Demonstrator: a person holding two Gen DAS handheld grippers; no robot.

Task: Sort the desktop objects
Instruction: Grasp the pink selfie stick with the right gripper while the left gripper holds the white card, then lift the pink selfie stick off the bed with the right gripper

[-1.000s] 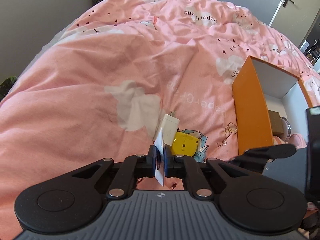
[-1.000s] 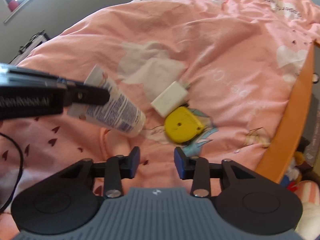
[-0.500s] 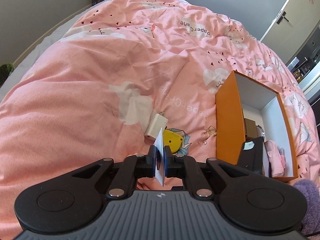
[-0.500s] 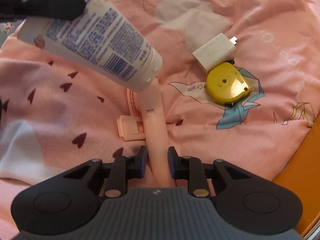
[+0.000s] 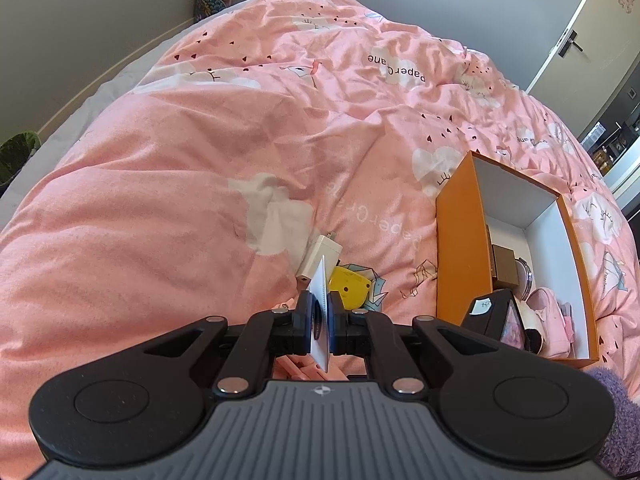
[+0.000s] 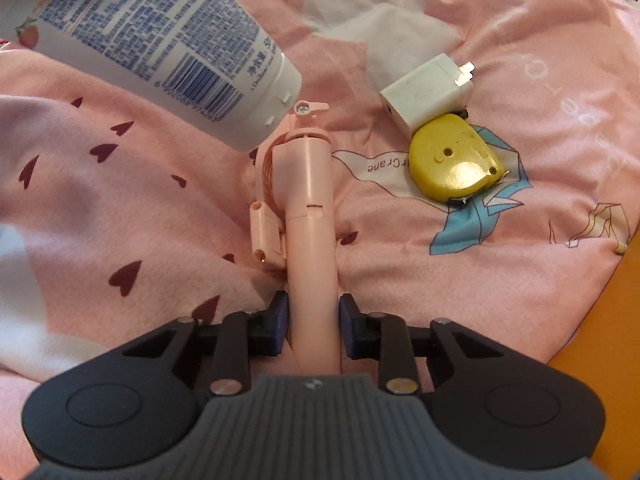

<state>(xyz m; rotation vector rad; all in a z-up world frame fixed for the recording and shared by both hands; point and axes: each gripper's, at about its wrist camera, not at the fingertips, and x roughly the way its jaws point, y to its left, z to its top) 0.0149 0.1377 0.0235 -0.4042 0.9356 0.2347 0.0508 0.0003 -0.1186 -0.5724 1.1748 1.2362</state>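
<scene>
My left gripper [image 5: 320,314] is shut on the flat crimped end of a white tube [image 5: 321,344]. In the right wrist view the tube [image 6: 160,40] hangs tilted above the pink bedcover, cap end down. My right gripper [image 6: 313,316] points down at a pink selfie stick [image 6: 310,208] lying on the cover. The stick's handle is between its jaws, which are opening slightly, and both pads touch its sides. A white charger [image 6: 428,92] and a yellow tape measure [image 6: 456,160] lie side by side, just right of the stick.
An orange box [image 5: 456,248] with white inner walls stands open to the right on the bedcover [image 5: 180,200], holding several items. A purple fuzzy sleeve [image 5: 616,412] shows at the lower right. A grey wall and a door bound the far side.
My left gripper has risen with the tube, so the box shows more fully. My right gripper has dropped to the pink stick, which now sits between its jaws.
</scene>
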